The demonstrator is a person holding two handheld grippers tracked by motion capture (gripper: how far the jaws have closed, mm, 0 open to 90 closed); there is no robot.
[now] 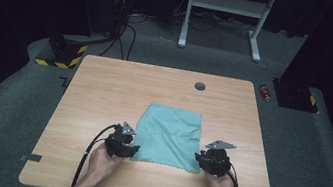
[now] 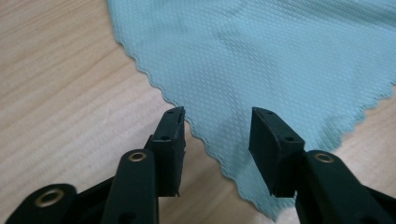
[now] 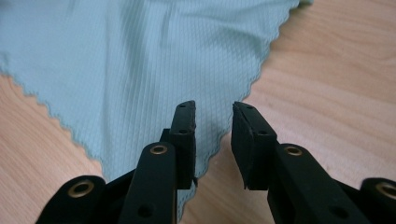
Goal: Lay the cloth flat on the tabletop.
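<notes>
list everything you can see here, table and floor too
cloth: 1, teal, near-centre of table, lying flat with scalloped edge
table: 1, light wood, centre of view
grommet: 1, grey, far edge of table
white frame: 1, white, on floor behind table
striped base: 1, yellow-black, floor at far left
can: 1, red, floor at far right
left gripper: 1, black, open at cloth's near left corner
right gripper: 1, black, open at near right corner

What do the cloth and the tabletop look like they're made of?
Cloth: likely microfibre, matte pale teal; a fine waffle weave and scalloped, pinked edge show in both gripper views. Tabletop: looks like light wood-grain laminate, smooth with a slight sheen; solid wood can't be ruled out.
</notes>
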